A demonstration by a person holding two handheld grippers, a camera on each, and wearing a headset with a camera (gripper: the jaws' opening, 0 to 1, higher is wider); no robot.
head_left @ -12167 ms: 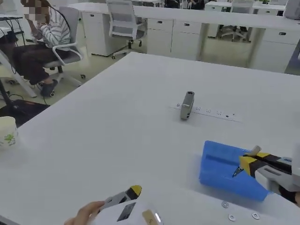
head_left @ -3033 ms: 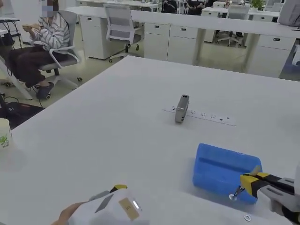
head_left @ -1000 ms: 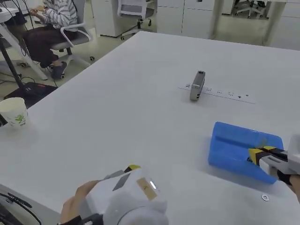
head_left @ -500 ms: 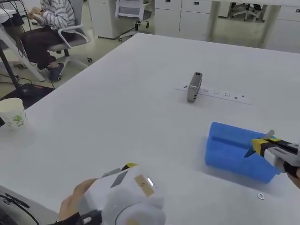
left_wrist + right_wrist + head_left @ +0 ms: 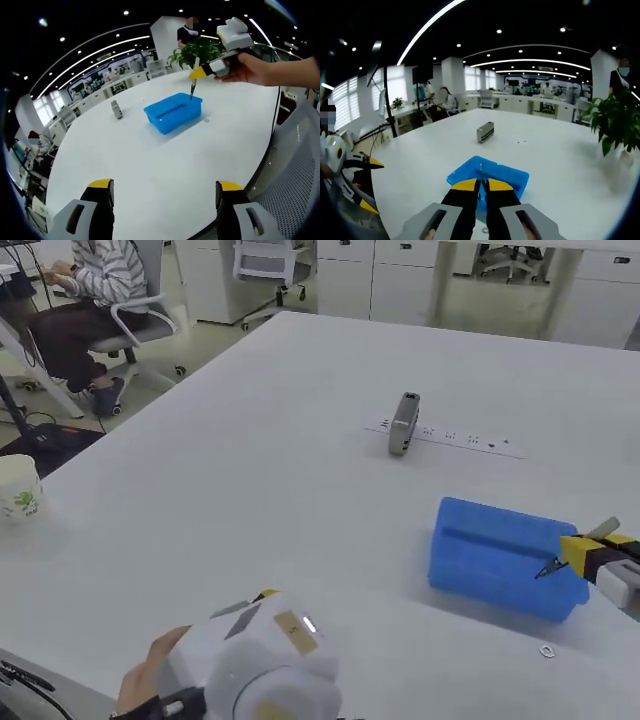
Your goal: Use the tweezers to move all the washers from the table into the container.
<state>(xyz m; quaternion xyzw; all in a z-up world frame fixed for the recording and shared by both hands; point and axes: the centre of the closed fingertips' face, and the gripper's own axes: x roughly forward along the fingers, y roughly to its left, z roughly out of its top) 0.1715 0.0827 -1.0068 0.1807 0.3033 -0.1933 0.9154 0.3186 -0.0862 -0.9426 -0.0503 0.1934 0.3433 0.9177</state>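
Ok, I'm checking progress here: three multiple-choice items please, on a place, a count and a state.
1. The tweezers have their tip: A over the blue container; B by the paper cup; C on the grey device.
2. How many washers lie on the table, head view? A none; B one; C four.
3. The left tool is: A open; B shut on a washer; C shut on the cup.
A, the tip hangs over the container; B, one lies beside it; A, its jaws stand wide apart.

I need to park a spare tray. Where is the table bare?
The wide stretch between the paper cup, the grey block and the blue container is bare. Crowded by the container's near right corner: a washer and the right gripper holding tweezers.
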